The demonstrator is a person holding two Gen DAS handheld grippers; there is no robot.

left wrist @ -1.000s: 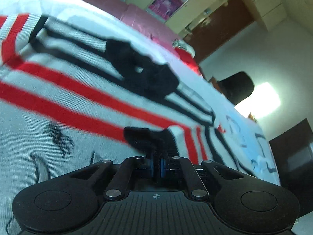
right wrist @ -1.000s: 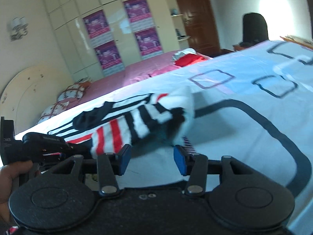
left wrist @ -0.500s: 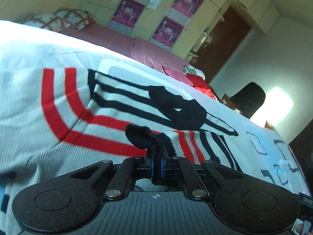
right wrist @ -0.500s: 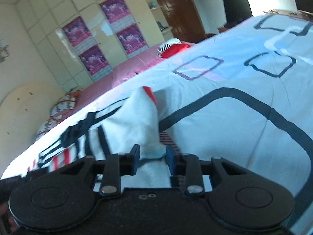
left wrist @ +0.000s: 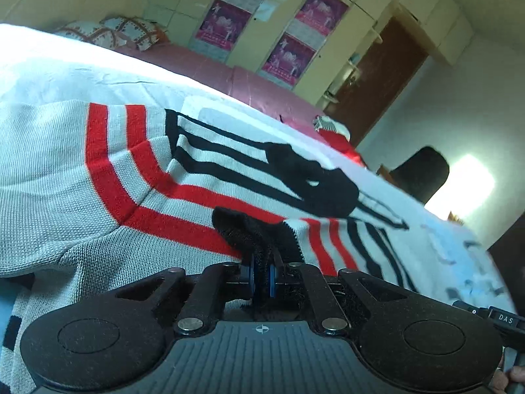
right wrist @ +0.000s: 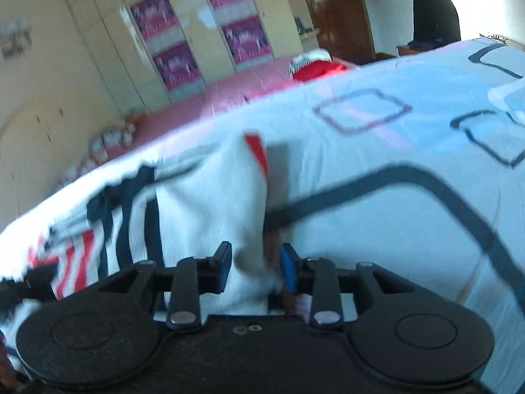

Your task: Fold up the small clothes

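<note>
Striped sweater [left wrist: 203, 177] pinched in left claw [left wrist: 261, 277].

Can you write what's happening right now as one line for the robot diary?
step: folding striped sweater on bed sheet | left gripper: shut on black cuff | right gripper: closing, white fabric between fingers

Both cameras are riding low on their grippers, peering forward along the fingers and slanting down at the bed from close range. The left one is hugging the striped sweater [left wrist: 137, 177], wardrobe [left wrist: 331, 49] up at twelve o'clock. The right one is sharing that sweater [right wrist: 210, 197], at nine o'clock, and the wardrobe [right wrist: 197, 29].
</note>
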